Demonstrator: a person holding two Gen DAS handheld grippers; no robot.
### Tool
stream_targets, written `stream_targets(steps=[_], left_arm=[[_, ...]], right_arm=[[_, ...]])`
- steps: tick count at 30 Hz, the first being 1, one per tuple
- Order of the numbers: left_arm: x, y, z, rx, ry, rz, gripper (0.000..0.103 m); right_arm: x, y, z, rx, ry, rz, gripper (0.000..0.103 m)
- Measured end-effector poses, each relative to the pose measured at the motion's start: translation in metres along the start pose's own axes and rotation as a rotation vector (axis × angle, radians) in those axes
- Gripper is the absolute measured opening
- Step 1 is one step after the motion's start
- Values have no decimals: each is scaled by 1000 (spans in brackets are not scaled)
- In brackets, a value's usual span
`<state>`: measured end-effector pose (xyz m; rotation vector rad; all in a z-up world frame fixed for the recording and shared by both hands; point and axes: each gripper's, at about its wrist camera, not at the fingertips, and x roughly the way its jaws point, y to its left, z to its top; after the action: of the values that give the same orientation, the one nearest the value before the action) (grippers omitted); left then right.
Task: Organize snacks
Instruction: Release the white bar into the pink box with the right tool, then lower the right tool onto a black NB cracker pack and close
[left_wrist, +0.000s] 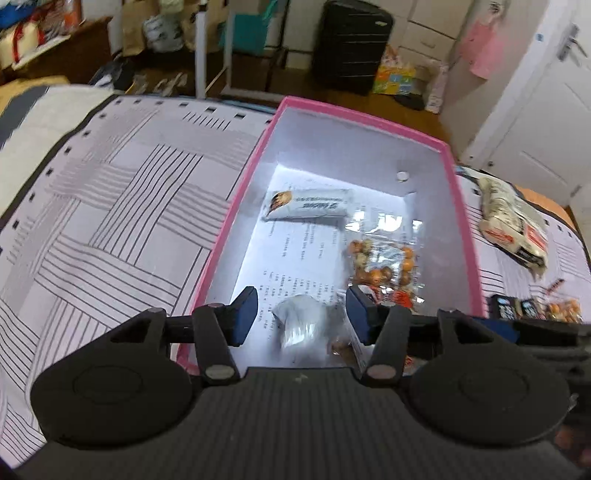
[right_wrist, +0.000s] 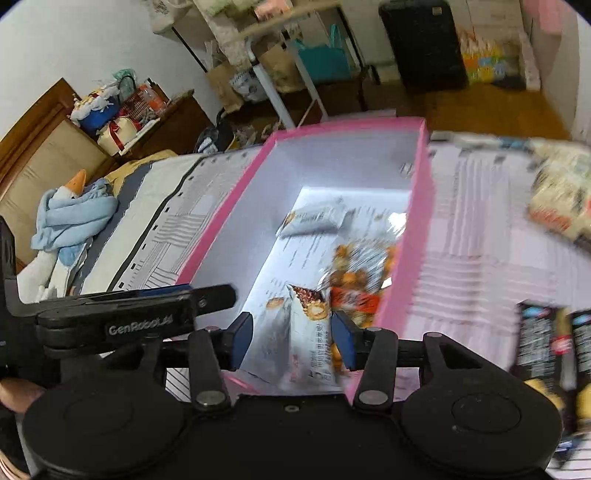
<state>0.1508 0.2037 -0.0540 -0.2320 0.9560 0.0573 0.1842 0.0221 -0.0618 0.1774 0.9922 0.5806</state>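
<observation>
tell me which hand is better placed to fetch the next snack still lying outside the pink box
Right, probably. The loose snacks, the cream noodle-style pack and the black packets, lie on the striped sheet beyond the pink cardboard box's right wall, beside the right gripper. The left gripper hangs over the box's left half.

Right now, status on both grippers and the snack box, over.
Left gripper open over box, blurred silver packet loose between pads. Right gripper open, snack bar loose between pads. Nothing blocking.

home bedroom, bed (right_wrist: 155, 221) with striped sheet, wooden headboard (right_wrist: 40, 147), goose plush toy (right_wrist: 70, 210), black suitcase (left_wrist: 351, 44), wood floor, white door (left_wrist: 546, 110), probably shopping bags piled along wall
</observation>
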Motion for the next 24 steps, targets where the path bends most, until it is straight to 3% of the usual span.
stream_targets(steps=[2,5,11,14,18,24], left_arm=[[-14,-7,0,39,-8,-4,52],[-41,-24,0,104,-46,-13,53],[-90,-71,2,203,-92,-122,54],[-103,-99,-1,256,-104,-176,54],[-100,-137,-10,323,-91,-215,58],[-69,-188,-25,357,-52,-256,58]], right_arm=[[-29,-3,2,-25,-43,-15,55],[-76,-14,1,-59,-116,-51,66],[-152,-53,-9,-126,-266,-152,66],[-167,-70,-9,-128,-247,-198,66],[-171,-98,-13,-85,-179,-158,66],[-140,-131,-27,-187,-92,-271,66]])
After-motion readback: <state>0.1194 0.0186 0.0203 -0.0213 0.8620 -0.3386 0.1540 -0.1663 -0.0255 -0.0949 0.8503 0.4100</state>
